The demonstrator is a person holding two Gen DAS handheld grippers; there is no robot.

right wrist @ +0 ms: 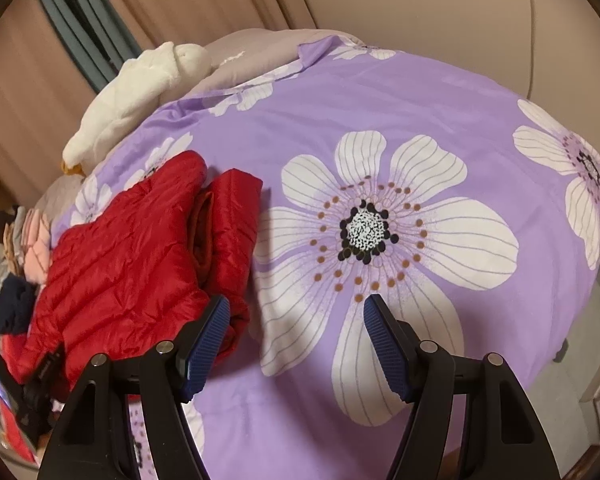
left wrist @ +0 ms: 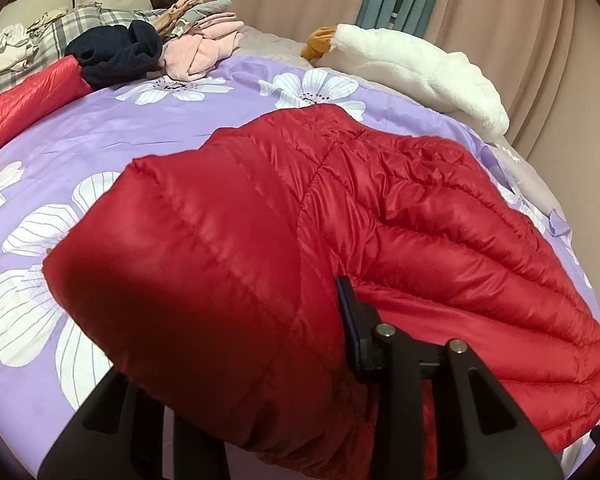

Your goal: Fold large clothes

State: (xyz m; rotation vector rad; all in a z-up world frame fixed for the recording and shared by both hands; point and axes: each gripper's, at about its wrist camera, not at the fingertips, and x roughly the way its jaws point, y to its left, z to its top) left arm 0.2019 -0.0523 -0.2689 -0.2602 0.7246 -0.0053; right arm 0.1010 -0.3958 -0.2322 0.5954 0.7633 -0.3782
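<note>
purple floral bedspread (right wrist: 380, 112) under red jacket (left wrist: 340, 208); pink curtains (left wrist: 520, 20).

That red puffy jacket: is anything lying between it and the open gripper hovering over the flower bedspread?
Nothing visible does. The right gripper hangs open over the bedspread, and the red jacket lies right beside its left finger, only bare cover between them. The left gripper already has jacket fabric around it.

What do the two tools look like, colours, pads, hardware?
Both look alike: matte black plastic frames with triangular cut-outs in the finger arms and round silver pivot pins. The right tool has dark blue finger pads with a fine ribbed texture. The left tool shows the same blue along one pad edge; its other finger is hidden behind the red jacket. No cables, sleeves or lettering visible.
</note>
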